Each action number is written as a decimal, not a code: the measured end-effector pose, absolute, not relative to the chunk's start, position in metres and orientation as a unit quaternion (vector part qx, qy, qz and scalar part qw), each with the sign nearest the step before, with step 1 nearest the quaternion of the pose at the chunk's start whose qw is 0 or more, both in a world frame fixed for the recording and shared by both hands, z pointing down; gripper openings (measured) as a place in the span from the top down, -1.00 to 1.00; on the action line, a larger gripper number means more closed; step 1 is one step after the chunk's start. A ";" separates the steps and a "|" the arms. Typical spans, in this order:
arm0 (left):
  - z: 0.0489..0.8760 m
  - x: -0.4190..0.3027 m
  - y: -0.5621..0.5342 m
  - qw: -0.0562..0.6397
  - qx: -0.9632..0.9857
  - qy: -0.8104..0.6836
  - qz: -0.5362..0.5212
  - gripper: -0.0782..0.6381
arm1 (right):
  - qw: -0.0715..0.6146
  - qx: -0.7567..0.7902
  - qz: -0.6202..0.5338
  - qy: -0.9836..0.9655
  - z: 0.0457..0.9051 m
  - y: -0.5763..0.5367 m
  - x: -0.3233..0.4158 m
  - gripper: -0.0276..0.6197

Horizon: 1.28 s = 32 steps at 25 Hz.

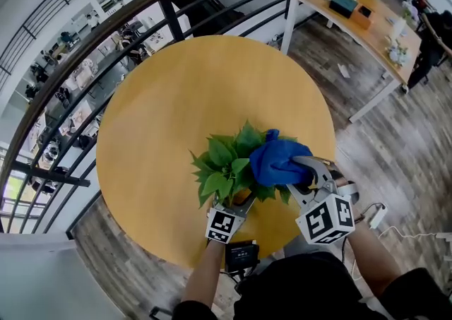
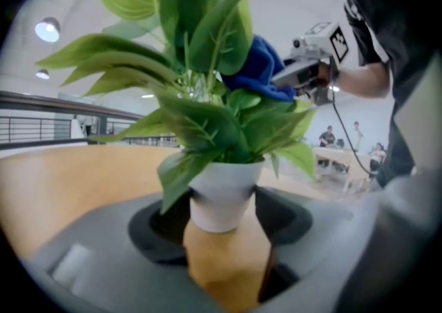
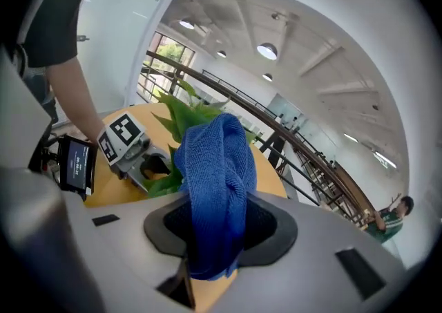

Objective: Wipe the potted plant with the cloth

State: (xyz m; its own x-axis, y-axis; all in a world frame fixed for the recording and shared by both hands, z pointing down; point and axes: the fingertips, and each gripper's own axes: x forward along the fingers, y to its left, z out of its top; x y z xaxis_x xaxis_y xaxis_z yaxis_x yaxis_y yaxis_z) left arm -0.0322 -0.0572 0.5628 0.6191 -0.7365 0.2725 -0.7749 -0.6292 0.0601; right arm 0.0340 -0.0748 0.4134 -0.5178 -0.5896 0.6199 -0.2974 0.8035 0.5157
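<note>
**Grippers at the near edge: one braces the pot, one wipes**

Closest in, the left gripper (image 1: 241, 200) reaches the potted plant (image 1: 224, 164) from its 6 o'clock. Its jaws are set wide and pressed on either side of the white pot (image 2: 222, 193). The right gripper (image 1: 302, 172) comes in from 4 o'clock, its jaws pinching a bunched blue cloth (image 1: 277, 159) that lies on the foliage at the plant's 3 o'clock. The plant stands at about 5 o'clock on the round table (image 1: 183, 92), near the rim.

The wipe looks under way on the right-hand leaves. To do it well, grip the pot firmly, since it looks light and sits close to the edge. Draw the cloth from stem towards tip with slight pressure, one leaf at a time. Pushing inward would likely fold the blades or tilt the pot.

The cloth is a looped, towelling-like weave, soft and thick, so it should slide without scratching but may catch on leaf points. The leaves are broad, pointed, veined and bright green, on thin stems that will flex. The pot is smooth, matte and tapers downward. The tabletop is smooth and looks like pale wood, so the pot could slip.
</note>
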 end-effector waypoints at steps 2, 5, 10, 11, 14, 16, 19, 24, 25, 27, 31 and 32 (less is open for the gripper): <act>0.563 -0.033 -0.058 0.086 0.895 -0.422 0.112 -0.01 | 0.416 0.298 -0.166 -0.843 0.410 -0.087 0.058 0.49; 0.564 -0.033 -0.059 0.087 0.895 -0.423 0.112 -0.01 | 0.450 0.342 -0.155 -0.810 0.418 -0.104 0.104 0.49; 0.563 -0.032 -0.058 0.087 0.895 -0.422 0.113 -0.01 | 0.426 0.394 -0.144 -0.802 0.402 -0.110 0.141 0.49; 0.563 -0.032 -0.058 0.087 0.895 -0.422 0.112 -0.01 | 0.399 0.402 -0.151 -0.810 0.388 -0.108 0.135 0.49; 0.564 -0.033 -0.058 0.087 0.895 -0.422 0.112 -0.01 | 0.354 0.393 -0.184 -0.829 0.355 -0.089 0.110 0.49; 0.564 -0.033 -0.059 0.088 0.895 -0.422 0.112 -0.01 | 0.358 0.370 -0.188 -0.837 0.358 -0.075 0.095 0.49; 0.563 -0.033 -0.058 0.089 0.895 -0.422 0.112 -0.01 | 0.402 0.343 -0.176 -0.831 0.402 -0.065 0.095 0.49; 0.565 -0.034 -0.058 0.089 0.896 -0.421 0.114 -0.01 | 0.508 0.349 -0.110 -0.780 0.494 -0.067 0.163 0.49; 0.565 -0.033 -0.057 0.089 0.896 -0.421 0.114 -0.01 | 0.519 0.355 -0.095 -0.772 0.502 -0.068 0.176 0.49; 0.564 -0.033 -0.057 0.090 0.896 -0.420 0.113 -0.01 | 0.519 0.371 -0.077 -0.766 0.501 -0.066 0.193 0.49; 0.565 -0.033 -0.057 0.089 0.896 -0.421 0.114 -0.01 | 0.450 0.381 -0.064 -0.805 0.465 -0.059 0.179 0.49; 0.565 -0.033 -0.057 0.089 0.896 -0.421 0.113 -0.01 | 0.427 0.377 -0.062 -0.820 0.454 -0.056 0.169 0.49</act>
